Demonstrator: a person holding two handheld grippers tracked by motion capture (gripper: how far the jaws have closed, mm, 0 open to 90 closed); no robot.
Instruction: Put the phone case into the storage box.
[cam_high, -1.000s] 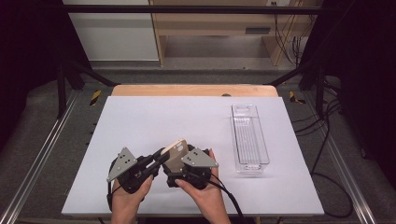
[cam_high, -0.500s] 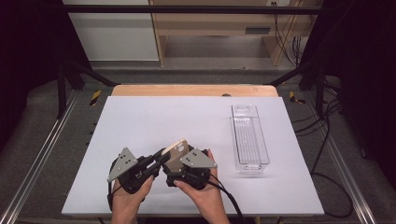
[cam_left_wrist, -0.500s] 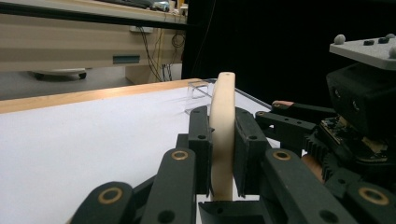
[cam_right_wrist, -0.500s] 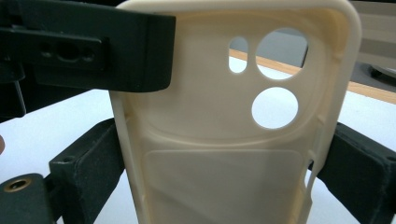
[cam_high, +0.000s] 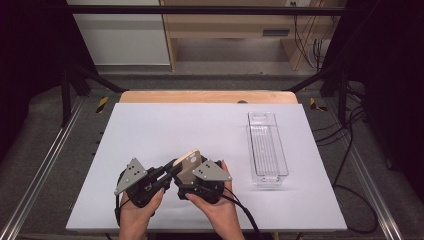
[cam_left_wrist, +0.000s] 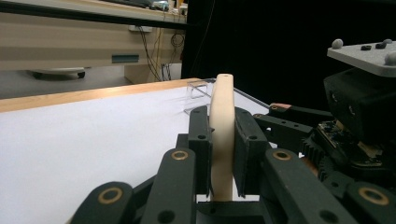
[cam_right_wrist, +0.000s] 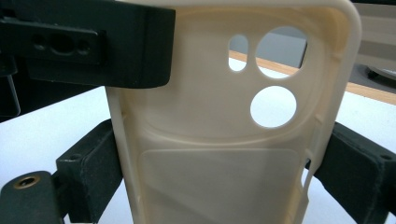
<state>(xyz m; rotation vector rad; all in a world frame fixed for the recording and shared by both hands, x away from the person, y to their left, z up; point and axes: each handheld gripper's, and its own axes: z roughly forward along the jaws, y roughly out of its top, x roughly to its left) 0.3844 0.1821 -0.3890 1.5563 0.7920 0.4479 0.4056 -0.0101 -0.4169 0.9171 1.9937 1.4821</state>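
Observation:
A beige phone case (cam_high: 189, 161) with round camera holes is held tilted above the near middle of the white table (cam_high: 165, 130). My left gripper (cam_high: 173, 167) is shut on its edge; in the left gripper view the case (cam_left_wrist: 222, 116) stands edge-on, clamped between both jaws of that gripper (cam_left_wrist: 222, 144). My right gripper (cam_high: 190, 174) is shut on it from the near side. In the right gripper view the case's inner face (cam_right_wrist: 210, 140) is very close, with that gripper (cam_right_wrist: 219, 179) pressing its two long sides, and the left gripper's jaw sits at the upper left.
A long clear plastic tray (cam_high: 267, 147) lies lengthwise on the right part of the table, and its end (cam_left_wrist: 198, 91) shows in the left gripper view. A wooden strip (cam_high: 207, 97) borders the far edge. Metal rails run along both sides.

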